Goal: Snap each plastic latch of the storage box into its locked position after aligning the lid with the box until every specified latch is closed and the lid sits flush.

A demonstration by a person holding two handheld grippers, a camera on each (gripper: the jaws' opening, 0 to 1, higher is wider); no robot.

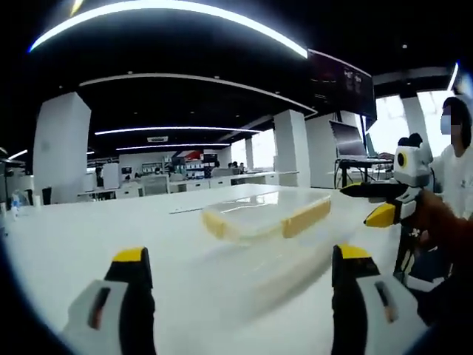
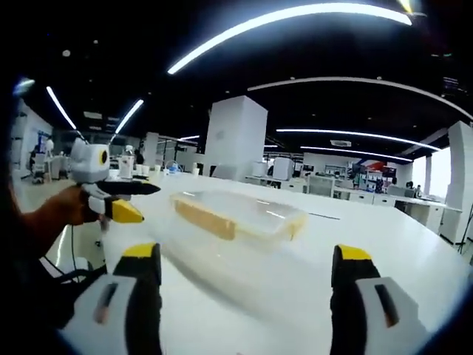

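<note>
White worktop point(image 1: 89, 229) carries our clear storage box point(image 1: 266, 214) with yellow latches at 12 o'clock; both hand-held grippers, left hand-held gripper point(image 1: 240, 270) and right hand-held gripper point(image 2: 247, 266), stand apart, clear of it.

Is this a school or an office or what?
Probably a big open office or lab. Long curved ceiling lights run overhead, rows of desks with computers stand behind, and a clear storage box sits on a wide white table.

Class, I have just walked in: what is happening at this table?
A person holds a claw in each hand, facing a clear storage box with yellow latches on a white table. The left claw and right claw both stand open, short of the box, touching nothing.
</note>
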